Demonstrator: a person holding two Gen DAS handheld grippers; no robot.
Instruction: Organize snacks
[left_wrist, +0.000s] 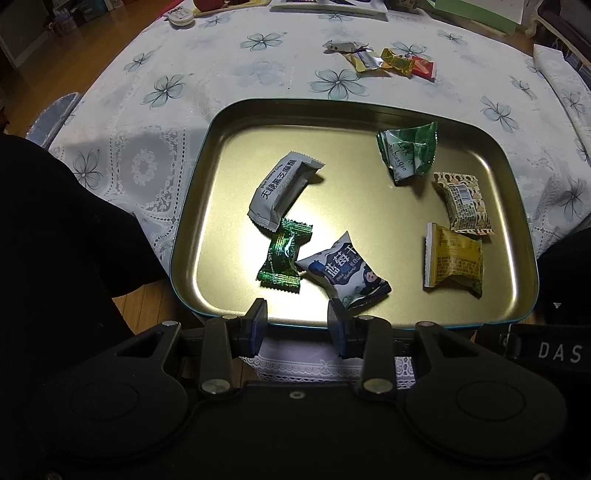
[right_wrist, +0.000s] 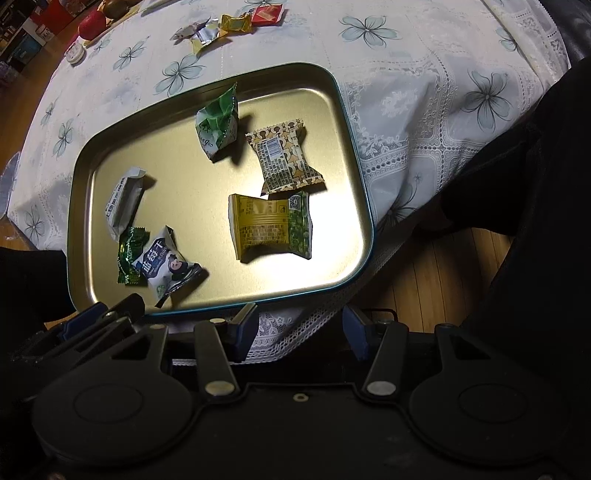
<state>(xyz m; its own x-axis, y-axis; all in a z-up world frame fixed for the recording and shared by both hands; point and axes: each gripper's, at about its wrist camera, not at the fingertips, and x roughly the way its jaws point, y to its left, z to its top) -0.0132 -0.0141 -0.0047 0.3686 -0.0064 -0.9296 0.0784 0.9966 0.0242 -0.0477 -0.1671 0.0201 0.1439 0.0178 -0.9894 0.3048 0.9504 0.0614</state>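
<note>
A gold metal tray (left_wrist: 354, 206) with a teal rim lies at the near edge of the table. In it are a white bar packet (left_wrist: 282, 192), a shiny green candy (left_wrist: 282, 256), a blue-and-white packet (left_wrist: 345, 271), a yellow-green packet (left_wrist: 454, 256), a beige patterned packet (left_wrist: 465, 203) and a crumpled green-white packet (left_wrist: 408, 151). My left gripper (left_wrist: 298, 325) hovers open over the tray's near rim, just short of the blue-and-white packet, holding nothing. My right gripper (right_wrist: 300, 330) stands open and empty over the tablecloth's lace edge, below the tray (right_wrist: 184, 192). The yellow-green packet (right_wrist: 269, 225) is the snack nearest to it.
A small heap of loose wrapped candies (left_wrist: 384, 61) lies on the flowered tablecloth (left_wrist: 258, 74) beyond the tray. A round lidded tub (right_wrist: 75, 53) and a red apple (right_wrist: 90, 24) sit at the far edge. Wooden floor (right_wrist: 436, 273) and dark clothing (left_wrist: 55, 240) flank the table.
</note>
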